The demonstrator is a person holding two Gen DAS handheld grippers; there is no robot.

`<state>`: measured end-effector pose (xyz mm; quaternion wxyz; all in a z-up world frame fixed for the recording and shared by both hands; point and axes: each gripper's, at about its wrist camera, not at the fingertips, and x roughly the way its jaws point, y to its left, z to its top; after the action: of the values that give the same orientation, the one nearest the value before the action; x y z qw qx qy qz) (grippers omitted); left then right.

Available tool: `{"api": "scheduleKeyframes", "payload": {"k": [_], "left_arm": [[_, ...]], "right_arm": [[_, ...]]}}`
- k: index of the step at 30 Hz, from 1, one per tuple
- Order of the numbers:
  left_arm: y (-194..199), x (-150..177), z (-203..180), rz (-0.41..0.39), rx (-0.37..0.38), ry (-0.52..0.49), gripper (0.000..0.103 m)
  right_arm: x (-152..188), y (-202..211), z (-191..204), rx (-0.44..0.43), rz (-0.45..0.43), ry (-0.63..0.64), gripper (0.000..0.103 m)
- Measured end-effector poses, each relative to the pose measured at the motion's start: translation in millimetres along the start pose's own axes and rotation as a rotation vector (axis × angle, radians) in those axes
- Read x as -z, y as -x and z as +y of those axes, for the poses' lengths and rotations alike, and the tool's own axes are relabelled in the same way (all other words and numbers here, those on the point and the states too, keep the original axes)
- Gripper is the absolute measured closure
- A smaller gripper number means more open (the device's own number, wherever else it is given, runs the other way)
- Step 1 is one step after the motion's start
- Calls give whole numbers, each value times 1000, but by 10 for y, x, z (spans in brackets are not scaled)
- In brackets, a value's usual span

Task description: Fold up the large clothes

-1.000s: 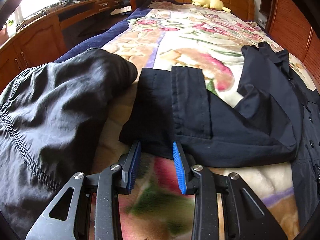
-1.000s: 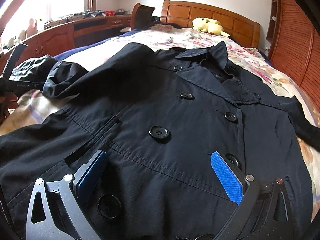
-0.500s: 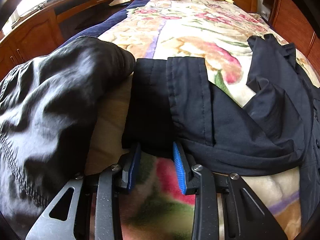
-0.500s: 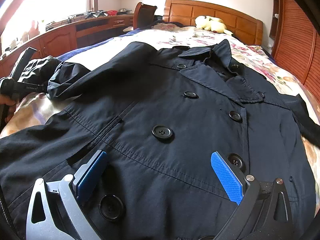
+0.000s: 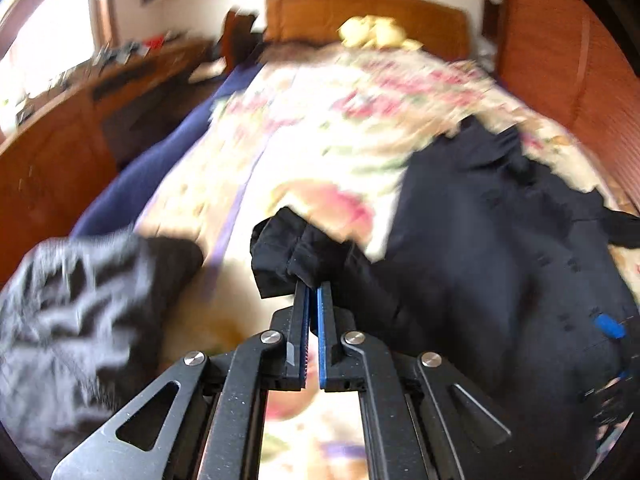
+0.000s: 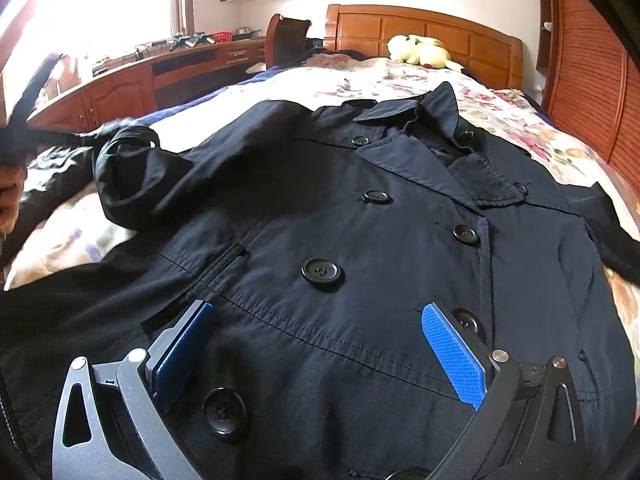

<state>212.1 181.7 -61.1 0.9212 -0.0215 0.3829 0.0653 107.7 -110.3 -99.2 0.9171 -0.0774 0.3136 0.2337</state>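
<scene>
Pinching the cuff [image 5: 280,252] of the dark navy double-breasted cotton coat [image 6: 360,240], the left hand-held gripper [image 5: 313,296] might lose its thin bite; the right hand-held gripper [image 6: 316,344] gapes wide, holding nothing.

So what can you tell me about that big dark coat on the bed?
The coat is dark navy, of smooth woven cloth, with two rows of big black buttons, a wide collar and stitched seams. It lies front up, buttoned, spread across the flowery blanket. One sleeve is bunched and lifted, its cuff pinched in the shut left gripper, whose jaws have just been closing. The right gripper sits open over the coat's lower front.
</scene>
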Motion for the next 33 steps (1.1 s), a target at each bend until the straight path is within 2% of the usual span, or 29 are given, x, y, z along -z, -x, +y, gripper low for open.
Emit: {"api": "scheduleKeyframes", "payload": {"k": [5, 11, 15, 17, 20, 22, 24, 28, 33], "left_arm": [[426, -400, -662, -98, 89, -80, 99], [792, -675, -1513, -177, 215, -182, 99], [885, -717, -1926, -193, 276, -231, 99], [877, -670, -2084, -185, 302, -268, 99], [842, -515, -2267, -170, 300, -325, 92], [792, -427, -2312, -155, 317, -320, 87], [748, -295, -2328, -133, 340, -291, 76], [664, -8, -2340, -92, 372, -256, 71], [537, 347, -2299, -99, 274, -274, 70]], "right_arm": [[-31, 157, -219, -53, -2, -50, 0], [-46, 490, -567, 40, -61, -40, 0], [3, 696, -892, 89, -88, -79, 0], [41, 784, -1014, 107, -100, -102, 0], [95, 835, -1237, 134, -100, -149, 0], [117, 830, -1356, 142, -90, -186, 0], [130, 834, -1438, 146, -94, -210, 0], [114, 829, -1473, 151, -100, -225, 0], [61, 760, -1381, 131, -98, -190, 0]]}}
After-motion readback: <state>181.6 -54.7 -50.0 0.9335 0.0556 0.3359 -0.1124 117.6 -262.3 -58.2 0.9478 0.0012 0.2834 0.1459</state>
